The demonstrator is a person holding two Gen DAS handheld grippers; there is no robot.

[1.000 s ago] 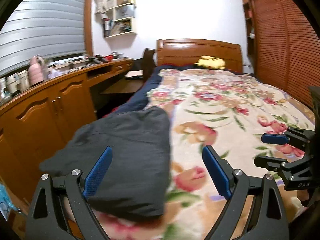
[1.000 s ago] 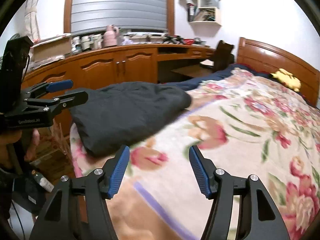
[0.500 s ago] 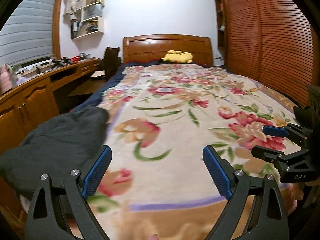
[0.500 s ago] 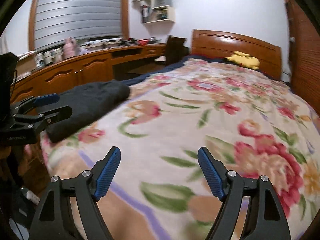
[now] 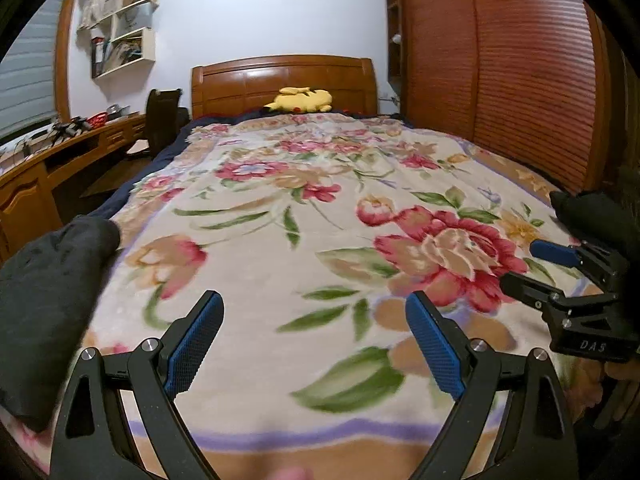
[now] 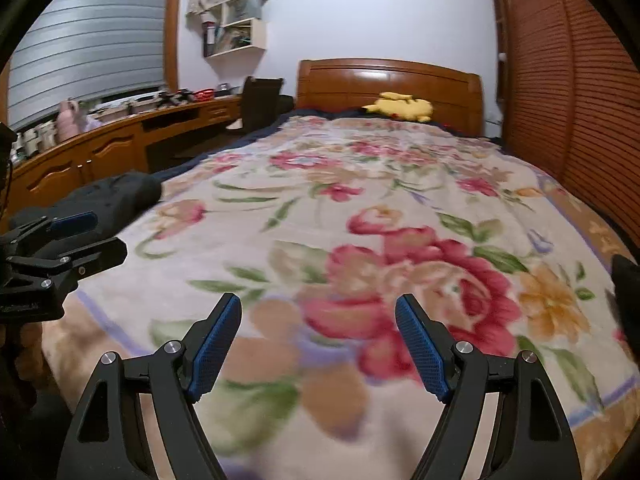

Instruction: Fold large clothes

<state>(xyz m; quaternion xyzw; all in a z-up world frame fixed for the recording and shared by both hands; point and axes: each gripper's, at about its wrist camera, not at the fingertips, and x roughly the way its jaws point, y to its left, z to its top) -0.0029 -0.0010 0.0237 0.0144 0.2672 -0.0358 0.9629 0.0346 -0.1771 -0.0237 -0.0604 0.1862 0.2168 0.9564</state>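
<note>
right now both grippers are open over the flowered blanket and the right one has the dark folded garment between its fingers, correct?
Not quite. The right gripper is open with nothing between its fingers, only flowered blanket beneath. The dark folded garment lies apart at the bed's left edge, as the right wrist view shows. The left gripper is open too.

"DAS" in pale letters on black body of right hand-held gripper (image 5: 558, 268), seen at right edge of left wrist view. Faint lettering on body of left hand-held gripper (image 6: 86, 236) in right wrist view, too blurred to read. No other legible text, labels or numbers anywhere.
</note>
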